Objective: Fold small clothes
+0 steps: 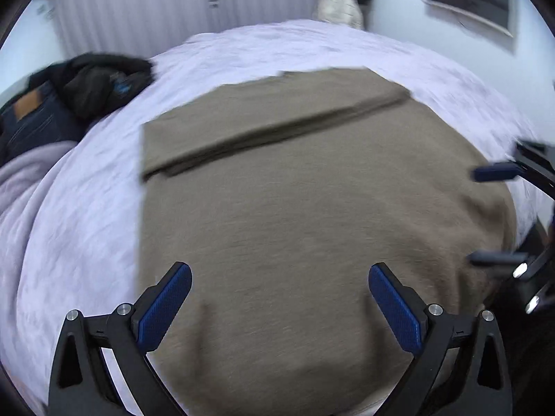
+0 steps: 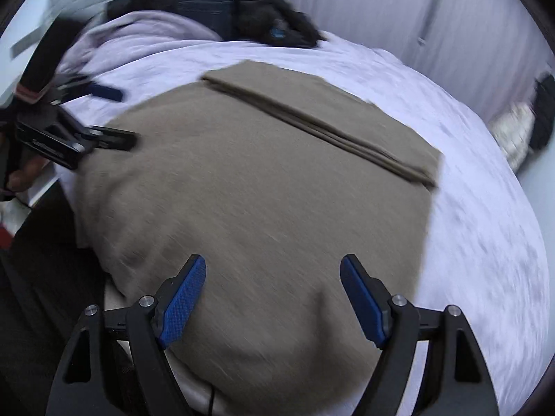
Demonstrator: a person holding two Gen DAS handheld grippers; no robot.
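Observation:
A brown-grey garment [image 1: 295, 225] lies flat on the pale lilac bed cover [image 1: 86, 225], its far part folded back into a band with a dark crease across it. My left gripper [image 1: 279, 274] hangs over the garment's near part, jaws wide, nothing between the blue pads. In the right wrist view the same garment [image 2: 260, 190] spreads under my right gripper [image 2: 274, 265], which also stands open and empty above the cloth. Each gripper shows at the edge of the other's view: the right gripper [image 1: 492, 215] at the right, the left gripper [image 2: 114, 118] at the left.
A heap of dark clothes with jeans [image 1: 45, 114] lies at the bed's far left corner; the dark clothes [image 2: 222, 10] show at the top of the right wrist view. The bed cover [image 2: 485, 208] extends right of the garment. Light curtains [image 1: 156, 3] hang behind the bed.

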